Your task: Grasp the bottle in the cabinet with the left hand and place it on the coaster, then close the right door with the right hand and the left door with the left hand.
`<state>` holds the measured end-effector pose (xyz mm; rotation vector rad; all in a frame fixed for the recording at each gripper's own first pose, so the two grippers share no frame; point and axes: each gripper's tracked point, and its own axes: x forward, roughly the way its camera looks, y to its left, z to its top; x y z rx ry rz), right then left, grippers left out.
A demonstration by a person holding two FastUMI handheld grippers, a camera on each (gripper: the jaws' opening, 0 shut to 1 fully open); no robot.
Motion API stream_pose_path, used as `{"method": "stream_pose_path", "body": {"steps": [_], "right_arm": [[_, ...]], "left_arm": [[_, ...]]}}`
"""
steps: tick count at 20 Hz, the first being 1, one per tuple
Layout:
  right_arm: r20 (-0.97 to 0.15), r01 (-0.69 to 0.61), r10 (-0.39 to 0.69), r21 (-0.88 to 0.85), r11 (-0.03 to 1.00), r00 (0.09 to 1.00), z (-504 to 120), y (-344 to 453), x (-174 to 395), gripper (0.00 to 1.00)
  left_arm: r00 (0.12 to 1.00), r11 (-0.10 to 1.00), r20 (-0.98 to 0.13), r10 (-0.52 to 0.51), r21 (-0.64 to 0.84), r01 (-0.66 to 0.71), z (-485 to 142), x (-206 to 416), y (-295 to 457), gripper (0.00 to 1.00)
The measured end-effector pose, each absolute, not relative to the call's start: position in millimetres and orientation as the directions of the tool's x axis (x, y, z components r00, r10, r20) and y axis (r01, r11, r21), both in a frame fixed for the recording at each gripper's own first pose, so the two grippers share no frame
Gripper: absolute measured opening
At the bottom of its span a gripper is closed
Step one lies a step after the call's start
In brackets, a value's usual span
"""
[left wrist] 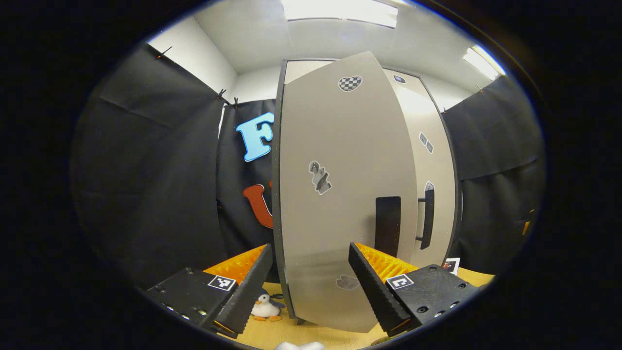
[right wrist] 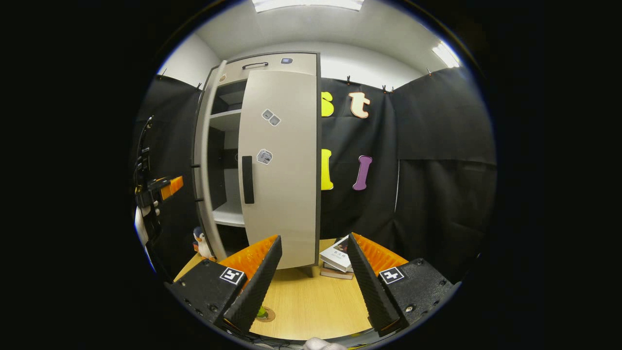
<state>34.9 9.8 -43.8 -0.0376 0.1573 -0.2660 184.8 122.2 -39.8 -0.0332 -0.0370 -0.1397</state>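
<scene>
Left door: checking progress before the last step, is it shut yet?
Not yet. The left door stands ajar, shelves visible beside the shut right door.

black gripper (left wrist: 306, 287), orange ribbed fingers (left wrist: 384, 265)

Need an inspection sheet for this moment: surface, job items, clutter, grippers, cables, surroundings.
Surface: light wooden table, carrying the cabinet.
Job's things: cabinet with its right door shut or nearly so; left door ajar, shelves visible in the gap. A small green item sits on a round coaster by the right gripper's finger, probably the bottle; mostly hidden.
Clutter: penguin toy beside the left door; stack of books right of the cabinet.
Grippers: left gripper open, fingers framing the left door's lower part; right gripper open, holding nothing.
Cables: dark cable above the left gripper.
Surroundings: black cloth walls, ceiling lights.
</scene>
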Motion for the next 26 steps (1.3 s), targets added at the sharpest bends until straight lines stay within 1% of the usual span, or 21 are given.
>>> {"method": "stream_pose_path", "body": {"steps": [1,5,9,16,18,24,26], "right_arm": [[-0.15,0.257,-0.263,-0.059,0.965,0.953,-44,11,35,0.83],[-0.148,0.242,-0.247,-0.05,0.969,0.958,-45,16,38,0.83],[-0.134,0.226,-0.231,-0.054,0.973,0.964,-42,25,42,0.83],[-0.116,0.198,-0.207,-0.08,0.977,0.971,-38,36,54,0.83],[-0.113,0.194,-0.202,-0.081,0.978,0.973,-39,37,56,0.83],[-0.141,0.187,-0.198,-0.084,0.979,0.97,-49,36,54,0.83],[-0.15,0.187,-0.198,-0.089,0.978,0.969,-52,36,54,0.83]], "left_arm": [[0.989,0.988,0.035,-0.147,-0.031,0.148,-42,182,119,0.97],[0.985,0.985,0.003,-0.171,-0.003,0.171,-51,167,109,0.96],[0.982,0.983,-0.025,-0.186,-0.01,0.185,-58,143,100,0.96],[0.986,0.986,-0.039,-0.162,-0.055,0.16,-63,99,93,0.96],[0.988,0.988,-0.039,-0.149,-0.05,0.147,-64,88,94,0.96],[0.987,0.988,-0.057,-0.152,0.002,0.152,-71,72,91,0.96],[0.984,0.987,-0.067,-0.163,-0.017,0.162,-72,70,85,0.96]]}}
